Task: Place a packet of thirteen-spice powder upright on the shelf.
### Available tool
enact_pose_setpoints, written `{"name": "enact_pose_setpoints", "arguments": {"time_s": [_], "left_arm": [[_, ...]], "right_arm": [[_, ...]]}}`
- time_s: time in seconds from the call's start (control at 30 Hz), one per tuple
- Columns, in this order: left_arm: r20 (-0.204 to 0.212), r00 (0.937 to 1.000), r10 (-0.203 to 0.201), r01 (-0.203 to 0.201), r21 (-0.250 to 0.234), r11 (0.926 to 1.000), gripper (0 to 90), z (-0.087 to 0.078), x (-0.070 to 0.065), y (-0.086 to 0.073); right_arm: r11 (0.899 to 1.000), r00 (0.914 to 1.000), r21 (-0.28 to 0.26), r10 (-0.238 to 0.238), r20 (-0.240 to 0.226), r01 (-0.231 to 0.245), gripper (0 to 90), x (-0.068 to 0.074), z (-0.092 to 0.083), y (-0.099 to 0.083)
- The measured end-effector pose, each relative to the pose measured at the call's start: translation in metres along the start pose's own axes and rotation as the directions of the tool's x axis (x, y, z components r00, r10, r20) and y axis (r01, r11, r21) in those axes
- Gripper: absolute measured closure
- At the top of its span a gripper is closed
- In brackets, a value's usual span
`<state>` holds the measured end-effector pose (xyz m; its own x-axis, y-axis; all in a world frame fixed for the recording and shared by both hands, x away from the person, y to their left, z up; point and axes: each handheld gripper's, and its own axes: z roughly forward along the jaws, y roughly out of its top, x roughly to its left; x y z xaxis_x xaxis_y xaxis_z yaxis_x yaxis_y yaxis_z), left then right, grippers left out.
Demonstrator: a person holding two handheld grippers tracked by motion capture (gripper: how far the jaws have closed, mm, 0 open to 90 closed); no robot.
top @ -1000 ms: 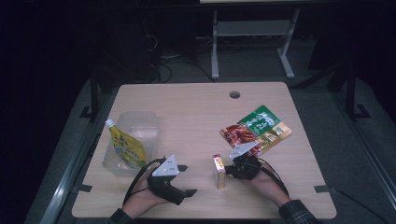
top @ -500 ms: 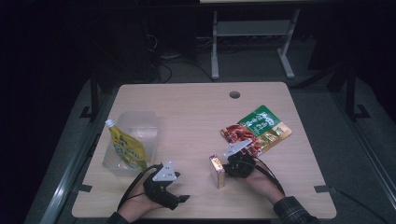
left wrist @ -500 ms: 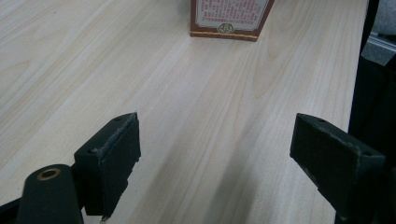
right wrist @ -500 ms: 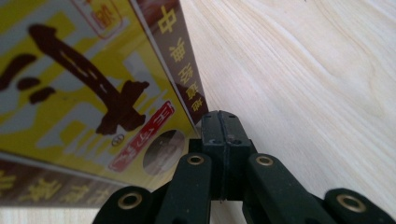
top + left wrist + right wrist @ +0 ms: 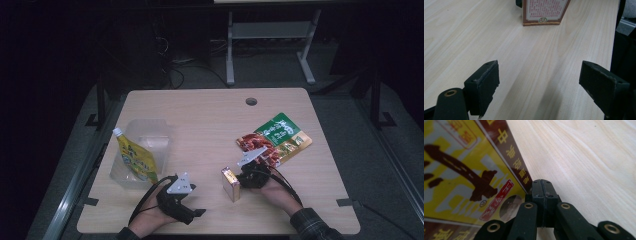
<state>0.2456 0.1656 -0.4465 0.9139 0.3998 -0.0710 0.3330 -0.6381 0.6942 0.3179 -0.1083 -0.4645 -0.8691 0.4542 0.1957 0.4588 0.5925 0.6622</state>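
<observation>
While the table (image 5: 210, 115) carries several things, the leftmost is a clear plastic tub (image 5: 145, 145) near the left edge, with a yellow pouch (image 5: 134, 159) leaning out of it, its white cap at the top. Just below the tub, near the front edge, the left gripper (image 5: 192, 214) lies low over the wood in the person's left hand (image 5: 150, 220). Its jaws are released, standing wide apart with bare tabletop between them, as the left gripper view makes plain; that view also shows the lower end of a box (image 5: 543, 12) standing farther off across the wood.

Right of centre, that small yellow and brown box (image 5: 230, 183) stands upright on the table, well apart from the left gripper. The right gripper (image 5: 245, 179) sits just beside it on its right side, held by the right hand (image 5: 277, 192). In the right gripper view its jaws are clenched together with nothing between them, and the tips meet right at the box's printed face (image 5: 469, 170); whether they touch it I cannot tell.

Behind that gripper, two flat snack packets lie partly overlapped, a reddish one (image 5: 257, 145) and a green one (image 5: 282, 132).
</observation>
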Motion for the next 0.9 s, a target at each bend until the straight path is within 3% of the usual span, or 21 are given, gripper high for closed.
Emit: {"name": "enact_pose_setpoints", "arguments": {"time_s": [0.1,0.23,0.53,0.67,0.7,0.9], "left_arm": [[-0.001,1.0,0.006,-0.006,0.004,1.0,15.9,0.0,0.001,0.001],[-0.001,1.0,0.007,-0.006,0.006,1.0,15.9,0.0,0.001,0.0],[-0.004,1.0,0.001,-0.001,-0.01,0.9999,17.4,-0.007,0.004,-0.002],[-0.003,0.9999,-0.011,0.011,-0.015,0.9998,17.4,-0.009,0.003,-0.004],[-0.002,0.9999,-0.017,0.017,-0.014,0.9998,17.4,-0.01,0.002,-0.005],[0.013,0.9997,-0.022,0.022,-0.005,0.9997,17.3,-0.01,0.001,-0.01]], "right_arm": [[1.0,1.0,0.003,-0.001,-0.01,0.001,90.0,-0.001,0.002,0.0],[1.0,0.9999,0.0,0.0,0.016,0.0,89.3,-0.002,-0.003,-0.001],[0.997,0.9907,-0.014,0.083,0.108,-0.082,68.2,0.002,-0.043,-0.023],[0.993,0.9853,-0.043,0.115,0.126,-0.11,58.1,0.008,-0.06,-0.033],[0.991,0.9833,-0.054,0.13,0.128,-0.124,50.9,0.016,-0.068,-0.038],[0.993,0.9891,-0.083,0.099,0.11,-0.09,38.1,0.043,-0.073,-0.04]]}}
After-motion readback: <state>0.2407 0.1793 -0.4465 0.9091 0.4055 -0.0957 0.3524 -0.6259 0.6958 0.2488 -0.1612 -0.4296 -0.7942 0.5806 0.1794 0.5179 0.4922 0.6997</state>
